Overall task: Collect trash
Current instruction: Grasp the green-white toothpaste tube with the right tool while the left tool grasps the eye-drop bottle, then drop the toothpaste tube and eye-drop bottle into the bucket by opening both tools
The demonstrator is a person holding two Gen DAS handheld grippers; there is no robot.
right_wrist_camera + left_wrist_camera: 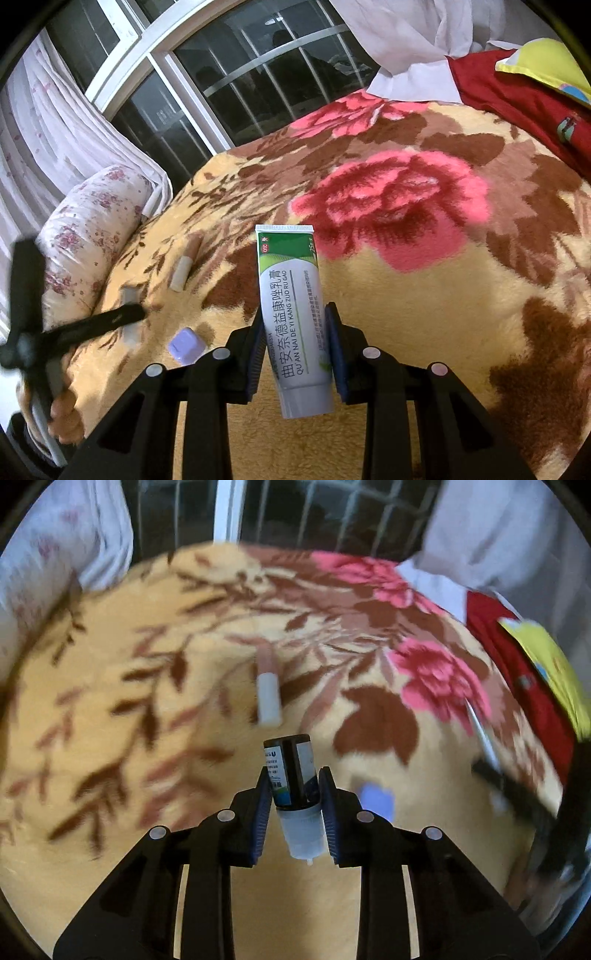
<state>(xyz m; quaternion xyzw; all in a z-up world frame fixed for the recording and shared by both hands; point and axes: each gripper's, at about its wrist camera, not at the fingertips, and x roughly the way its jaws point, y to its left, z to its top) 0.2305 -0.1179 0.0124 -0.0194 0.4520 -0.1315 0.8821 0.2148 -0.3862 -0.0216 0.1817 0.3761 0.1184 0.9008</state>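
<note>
Dark small bottle [293,771] clamped in left tongs [294,794]; right tongs [297,332] grip ointment tube [293,314].

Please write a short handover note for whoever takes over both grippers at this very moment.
Left gripper: shut on a small dark dropper bottle, held above the floral blanket.
Right gripper: shut on a green-and-white ointment tube, also lifted off the blanket.
Done: both items are picked up; no trash bin shows in either view.
Left: a white-capped tube and a small lilac cap lie loose on the blanket. Drop the two held items first, then probably come back for these.
</note>
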